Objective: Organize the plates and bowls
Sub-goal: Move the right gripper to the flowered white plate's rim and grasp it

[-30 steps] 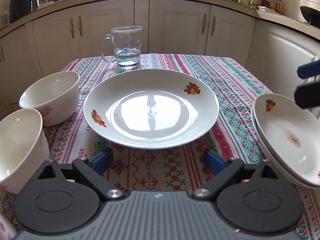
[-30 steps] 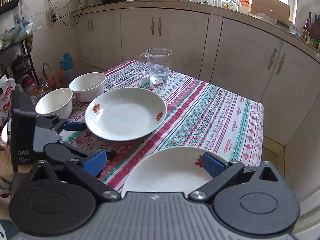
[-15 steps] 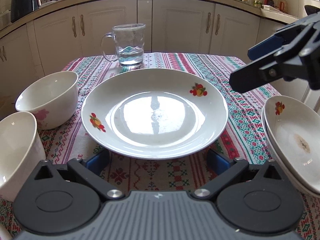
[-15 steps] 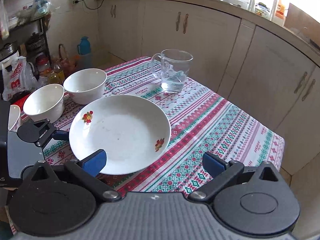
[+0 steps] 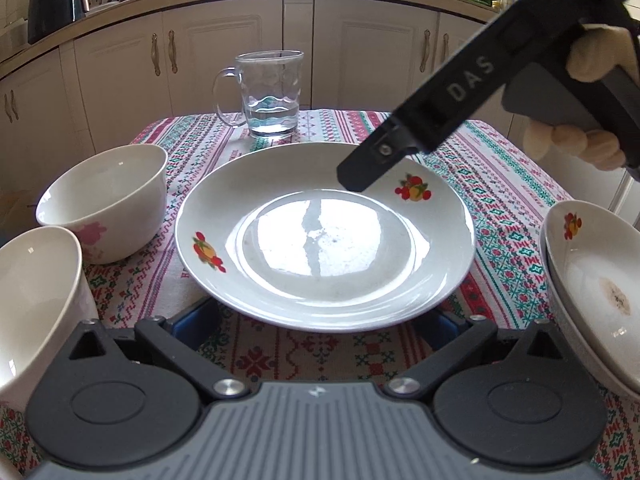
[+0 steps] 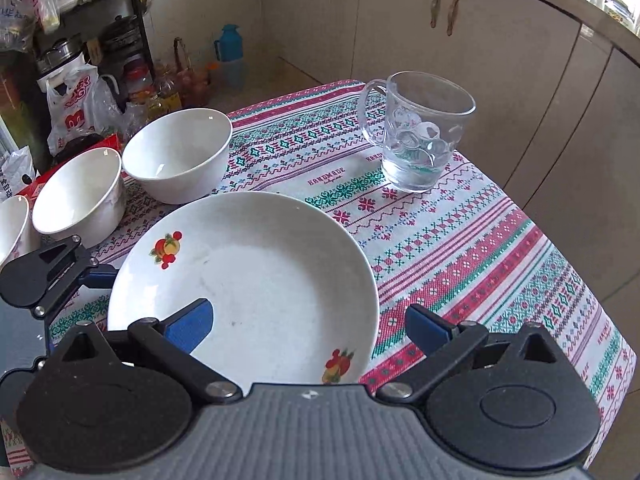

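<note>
White glazed china filled the left wrist view: a wide round plate with red-and-yellow fruit decals lay in the middle of the worktop, which wore a woven cloth striped in red, green and white. The left gripper sat at the plate's near rim with its blue-padded fingers spread wide to either side of that rim, clasping nothing. Two deep white bowls stood to the left of the plate, a stack of shallow fruit-decal plates lay at the right edge, and a clear glass mug holding a little water stood beyond the plate. The right gripper, held by a hand in a cream glove, hung over the plate's far right rim. In the right wrist view the same plate lay under that gripper, whose fingers stood apart and held nothing, one pad above the plate's well and the other outside its rim above the cloth. The bowls sat left of the plate, the mug behind it.
</note>
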